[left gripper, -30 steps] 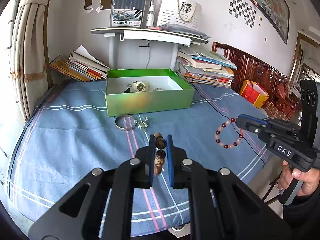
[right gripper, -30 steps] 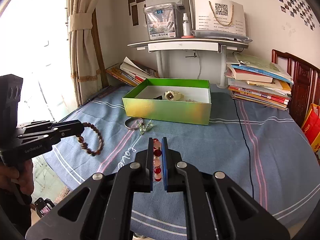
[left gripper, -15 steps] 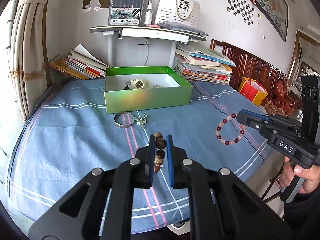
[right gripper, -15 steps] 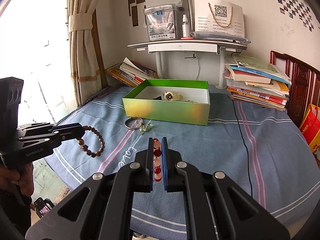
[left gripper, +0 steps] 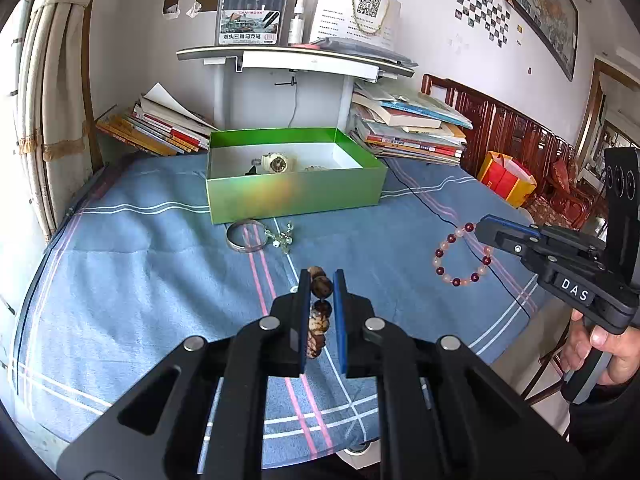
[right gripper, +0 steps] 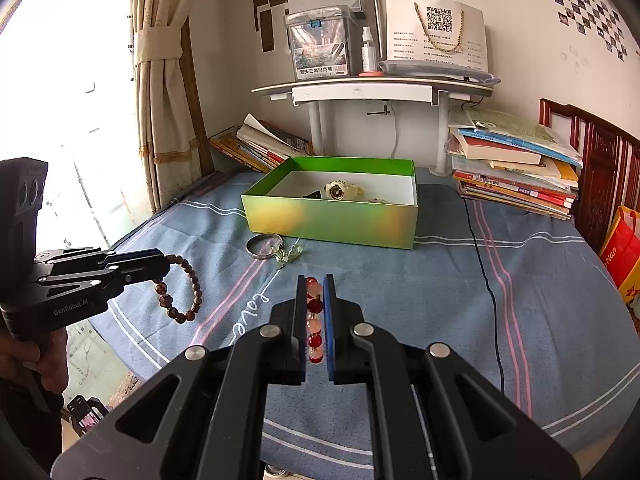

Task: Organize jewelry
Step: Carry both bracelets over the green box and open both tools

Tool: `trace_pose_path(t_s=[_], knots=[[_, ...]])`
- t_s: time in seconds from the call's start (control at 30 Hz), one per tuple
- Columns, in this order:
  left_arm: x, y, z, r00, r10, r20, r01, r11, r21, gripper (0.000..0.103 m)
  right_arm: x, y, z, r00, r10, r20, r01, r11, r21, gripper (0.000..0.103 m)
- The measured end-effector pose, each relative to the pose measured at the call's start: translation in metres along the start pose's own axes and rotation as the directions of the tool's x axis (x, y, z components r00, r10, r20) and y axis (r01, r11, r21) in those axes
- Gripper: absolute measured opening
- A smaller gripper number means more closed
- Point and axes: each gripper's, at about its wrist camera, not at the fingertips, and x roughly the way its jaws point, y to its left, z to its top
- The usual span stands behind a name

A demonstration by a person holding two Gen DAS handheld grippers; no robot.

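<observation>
My left gripper (left gripper: 321, 280) is shut on a brown bead bracelet (left gripper: 320, 308), held above the blue cloth; the bracelet hangs from it in the right wrist view (right gripper: 182, 288). My right gripper (right gripper: 313, 286) is shut on a red and pink bead bracelet (right gripper: 314, 320), which hangs as a loop in the left wrist view (left gripper: 460, 254). A green box (left gripper: 296, 194) with a white inside stands ahead; it holds a cream watch (left gripper: 276, 163). A silver bangle (left gripper: 245, 236) and a small charm piece (left gripper: 285, 237) lie in front of the box.
Book stacks lie behind the box at left (left gripper: 160, 128) and right (left gripper: 412, 128). A white shelf stand (left gripper: 296, 60) rises behind. A black cable (right gripper: 486, 280) runs across the cloth. A wooden bench (left gripper: 500, 128) and orange bag (left gripper: 506, 178) stand to the right.
Both grippers stay shut on their bracelets and have drifted slightly back and up from the table. The box and loose jewelry have not moved.
</observation>
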Motion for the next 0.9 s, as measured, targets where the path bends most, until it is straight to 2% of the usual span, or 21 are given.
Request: trace_pose_path(t_s=[0.27,0.43,0.7,0.9], knots=[[0.006,-0.001,0.005,1.000,-0.002,-0.006,0.003,1.000,0.004,0.011,0.006,-0.005,0.002,1.000,-0.001,-0.003,0.001,1.000,0.001,0.007],[0.014,0.002,0.021,1.000,0.006,0.003,-0.006,1.000,0.012,0.011,0.014,-0.010,0.019,1.000,-0.007,0.016,0.007,1.000,-0.016,0.007],[0.048,0.018,0.092,0.997,0.052,0.048,-0.054,0.998,0.026,0.011,0.042,-0.029,0.081,0.996,-0.010,0.088,0.014,0.999,-0.040,0.007],[0.096,0.037,0.152,0.994,0.101,0.053,-0.102,0.994,0.035,0.011,0.099,-0.056,0.138,0.994,-0.017,0.111,0.020,0.999,-0.026,0.007]])
